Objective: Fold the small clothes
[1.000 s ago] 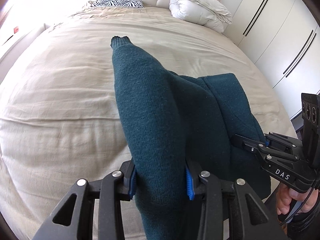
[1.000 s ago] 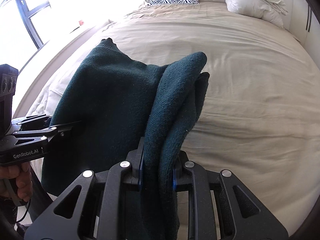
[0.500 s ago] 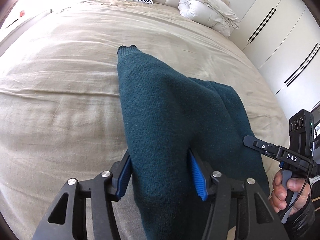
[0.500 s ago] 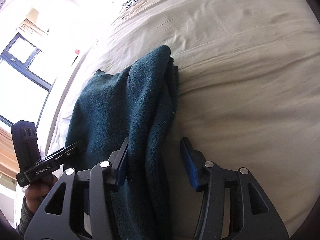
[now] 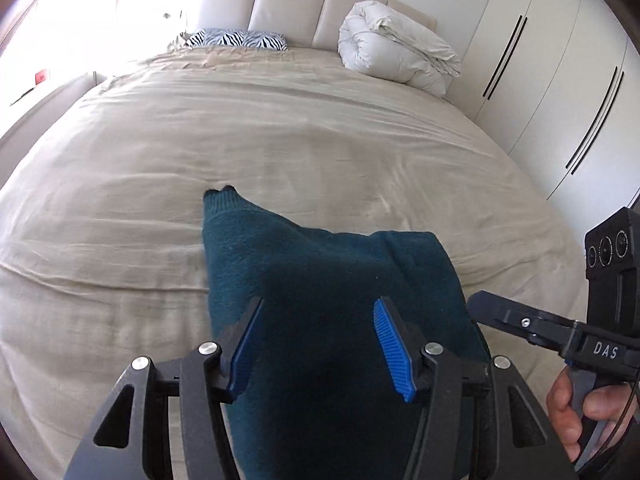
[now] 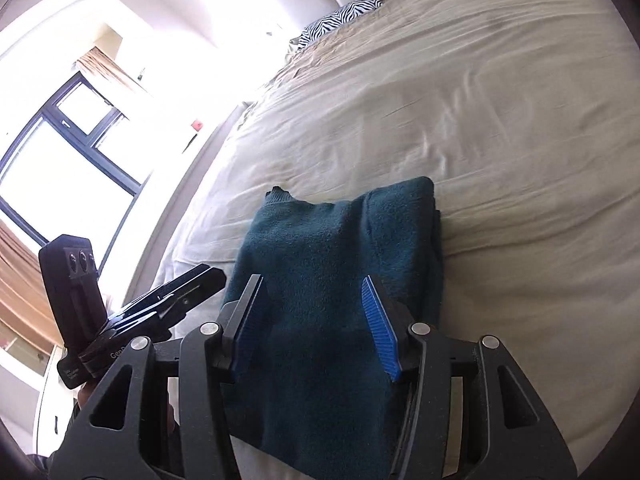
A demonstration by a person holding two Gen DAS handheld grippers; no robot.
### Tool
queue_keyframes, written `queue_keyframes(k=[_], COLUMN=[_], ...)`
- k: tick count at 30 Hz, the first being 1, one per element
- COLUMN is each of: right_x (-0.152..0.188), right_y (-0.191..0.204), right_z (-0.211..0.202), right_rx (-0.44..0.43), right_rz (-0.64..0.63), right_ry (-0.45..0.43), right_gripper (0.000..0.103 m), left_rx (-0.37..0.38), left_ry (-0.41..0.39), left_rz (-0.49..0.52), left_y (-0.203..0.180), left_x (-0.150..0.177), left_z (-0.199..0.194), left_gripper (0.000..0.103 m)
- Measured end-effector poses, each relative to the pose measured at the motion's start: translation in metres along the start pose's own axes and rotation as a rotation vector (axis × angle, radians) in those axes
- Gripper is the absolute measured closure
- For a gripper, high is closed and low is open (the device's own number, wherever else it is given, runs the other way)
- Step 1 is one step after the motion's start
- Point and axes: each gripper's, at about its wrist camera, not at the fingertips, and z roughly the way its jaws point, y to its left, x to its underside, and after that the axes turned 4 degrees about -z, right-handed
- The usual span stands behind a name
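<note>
A dark teal knitted sweater point(image 5: 320, 264) lies folded on the beige bed point(image 5: 280, 160), one ribbed cuff pointing away from me. My left gripper point(image 5: 316, 340) hovers over its near end with the blue pads apart and off the fabric, so the cloth lies loose between them. In the right wrist view the same sweater point(image 6: 320, 240) lies under my right gripper point(image 6: 312, 320), whose pads also stand apart and clear of it. The right gripper point(image 5: 476, 302) shows at the right edge of the left view, and the left gripper point(image 6: 208, 276) at the left of the right view.
A zebra-print pillow point(image 5: 238, 39) and a rolled white duvet point(image 5: 396, 48) lie by the headboard. White wardrobe doors point(image 5: 560, 100) stand along the right of the bed, and a window point(image 6: 68, 152) is on the left. A hand point(image 5: 576, 412) holds the right gripper's handle.
Both grippers were shut on raised folds of the sweater. They have opened and let go, and the sweater now lies flat and folded on the bed.
</note>
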Motion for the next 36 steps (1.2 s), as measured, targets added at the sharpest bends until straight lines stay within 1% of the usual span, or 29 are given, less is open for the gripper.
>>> queue_keyframes(k=[1,2,3,5,8,11,15,17,18,20,21,22,23,24,25,27,29,31,34,36], right_x=[-0.002,-0.005,-0.006,-0.006,-0.005,-0.006,-0.006,-0.004,-0.004,-0.002,0.0,0.003,0.007,0.012,0.018,0.029,0.04,0.048,0.057,0.062], right_y=[-0.004,-0.009,-0.017,-0.036,-0.057,-0.062,-0.07,-0.072,-0.069,-0.059,-0.053,-0.046,-0.041,-0.036,-0.031,-0.021,-0.014,-0.012,-0.009,-0.001], right_z=[0.011,0.025,0.034,0.048,0.057,0.065,0.068,0.06,0.054,0.039,0.03,0.02,0.008,-0.001,-0.012,-0.03,-0.046,-0.058,-0.076,-0.092], right_rx=[0.017,0.025,0.027,0.06,0.0,-0.028,-0.077,-0.09,-0.077,-0.018,0.029,0.062,0.076,0.084,0.095,0.136,0.16,0.184,0.18,0.193], right_rz=[0.017,0.04,0.065,0.109,0.165,0.153,0.164,0.187,0.186,0.148,0.12,0.093,0.074,0.062,0.049,0.028,0.014,0.026,0.047,0.034], right_ry=[0.017,0.033,0.049,0.067,0.06,0.055,0.04,0.032,0.026,0.006,-0.005,-0.015,-0.028,-0.042,-0.056,-0.085,-0.116,-0.134,-0.164,-0.198], right_gripper=[0.054,0.054,0.055,0.058,0.059,0.06,0.06,0.06,0.06,0.057,0.057,0.057,0.057,0.056,0.056,0.053,0.053,0.053,0.053,0.053], left_rx=[0.009,-0.004,-0.018,-0.02,-0.003,0.012,0.027,0.032,0.033,0.031,0.033,0.031,0.01,-0.013,-0.023,-0.031,-0.053,-0.078,-0.109,-0.152], left_ry=[0.028,0.045,0.052,0.054,0.039,0.023,0.011,-0.001,-0.01,-0.028,-0.047,-0.078,-0.115,-0.154,-0.195,-0.265,-0.329,-0.374,-0.459,-0.528], left_rz=[-0.007,-0.002,0.006,0.01,0.021,0.034,0.03,0.027,0.018,-0.008,-0.013,-0.01,-0.006,-0.004,0.002,0.024,0.044,0.064,0.106,0.124], left_y=[-0.001,-0.002,-0.002,-0.001,0.001,0.005,0.006,0.005,0.005,0.004,0.003,0.002,0.001,0.0,-0.002,-0.006,-0.011,-0.017,-0.027,-0.037], left_x=[0.0,0.0,0.002,0.007,0.009,0.009,0.009,0.01,0.011,0.016,0.019,0.024,0.029,0.035,0.042,0.053,0.063,0.069,0.078,0.08], left_z=[0.015,0.025,0.033,0.046,0.055,0.061,0.062,0.055,0.049,0.031,0.02,0.007,-0.006,-0.02,-0.034,-0.06,-0.084,-0.105,-0.134,-0.155], left_gripper=[0.045,0.045,0.045,0.045,0.042,0.041,0.04,0.04,0.04,0.039,0.036,0.027,0.022,0.014,0.008,0.001,0.0,0.0,0.0,0.0])
